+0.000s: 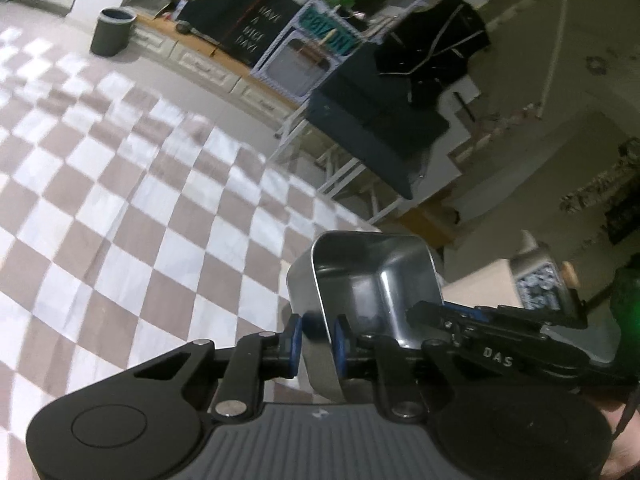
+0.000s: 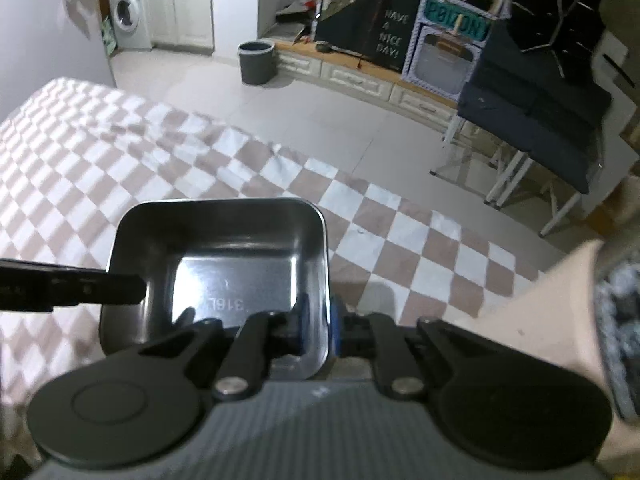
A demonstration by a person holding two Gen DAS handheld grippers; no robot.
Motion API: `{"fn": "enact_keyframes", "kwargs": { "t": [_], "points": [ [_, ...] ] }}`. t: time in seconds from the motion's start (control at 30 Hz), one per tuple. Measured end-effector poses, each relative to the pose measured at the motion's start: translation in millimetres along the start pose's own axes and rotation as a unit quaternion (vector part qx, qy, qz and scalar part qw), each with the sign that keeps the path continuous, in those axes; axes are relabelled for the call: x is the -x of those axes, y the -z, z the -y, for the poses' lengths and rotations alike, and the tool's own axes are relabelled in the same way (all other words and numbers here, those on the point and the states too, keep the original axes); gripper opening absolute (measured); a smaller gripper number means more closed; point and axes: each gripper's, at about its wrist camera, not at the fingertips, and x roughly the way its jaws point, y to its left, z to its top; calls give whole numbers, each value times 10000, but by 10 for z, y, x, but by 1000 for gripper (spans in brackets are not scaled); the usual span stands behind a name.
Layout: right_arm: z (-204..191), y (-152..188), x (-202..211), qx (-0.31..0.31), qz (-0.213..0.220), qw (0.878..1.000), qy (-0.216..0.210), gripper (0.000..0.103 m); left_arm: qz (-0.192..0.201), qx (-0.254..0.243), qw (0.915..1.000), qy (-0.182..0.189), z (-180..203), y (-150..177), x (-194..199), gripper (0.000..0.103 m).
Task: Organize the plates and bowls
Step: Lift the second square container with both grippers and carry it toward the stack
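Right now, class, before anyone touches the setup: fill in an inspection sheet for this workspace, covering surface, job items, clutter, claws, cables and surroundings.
Surface: checkered cloth in brown and white, wrinkled in places.
Job's things: one rectangular steel container, empty, stamped 316L on its floor; no plates seen.
Clutter: nothing seen on the cloth.
Grippers: left claw pinches one wall of the container; right claw pinches the opposite wall.
Cables: nothing seen.
Surroundings: tiled floor, grey bin, washing machine, black sign reading HAVE A NICE DAY, low white cabinets.
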Motion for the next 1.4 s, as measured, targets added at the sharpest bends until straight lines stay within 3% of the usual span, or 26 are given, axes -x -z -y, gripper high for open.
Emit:
{"fn": "enact_keyframes", "kwargs": {
  "t": [0.4, 0.6, 0.77, 1.03, 1.4],
  "points": [
    [-451, 182, 1349, -373, 630, 9972, 174, 14, 168, -429, 9984, 341, 264, 127, 1012, 12],
    [-764, 448, 1785, -762, 792, 9937, 200, 14, 192, -692, 9969, 323, 283, 251, 1422, 11],
    [-1005, 821, 1988, -1004, 926, 9903, 260, 14, 94, -1032, 9943, 249, 256, 407, 1680, 11],
    [-1321, 1464, 2171, -1750, 1114, 9780, -223, 14, -59, -1635, 9864, 161, 120, 674, 2007, 10],
    [-1532, 2049, 2110, -2493, 1215, 9606, -200, 14, -685, -1502, 9863, 59, -179, 1105, 1734, 10]
  ]
}}
